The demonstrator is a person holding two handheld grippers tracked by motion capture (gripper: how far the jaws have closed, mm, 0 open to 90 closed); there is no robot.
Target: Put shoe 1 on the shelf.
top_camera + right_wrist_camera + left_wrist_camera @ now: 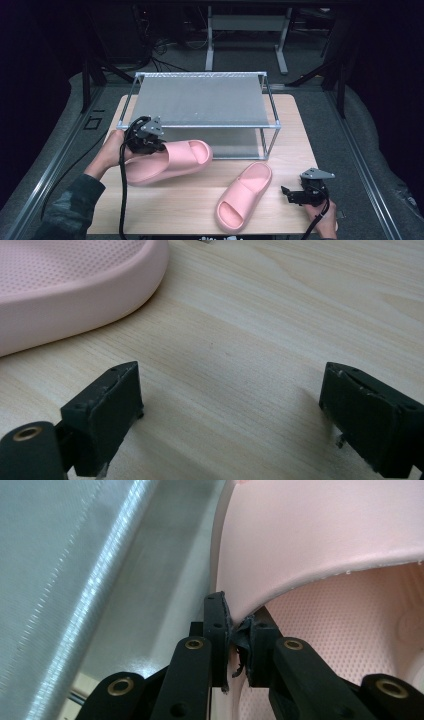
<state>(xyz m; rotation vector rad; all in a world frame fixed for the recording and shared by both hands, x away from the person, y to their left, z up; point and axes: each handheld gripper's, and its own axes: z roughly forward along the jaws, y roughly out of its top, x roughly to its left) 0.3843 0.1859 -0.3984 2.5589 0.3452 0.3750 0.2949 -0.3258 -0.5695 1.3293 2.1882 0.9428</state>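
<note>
The left slipper (170,161), near the rack's (200,100) front left, looks light, soft foam; its thin rim suits pinching, and the left claw (235,645) is clamped there. The other slipper (244,196) lies on the desk (185,207); the right claw (230,415) stands apart, empty.
</note>
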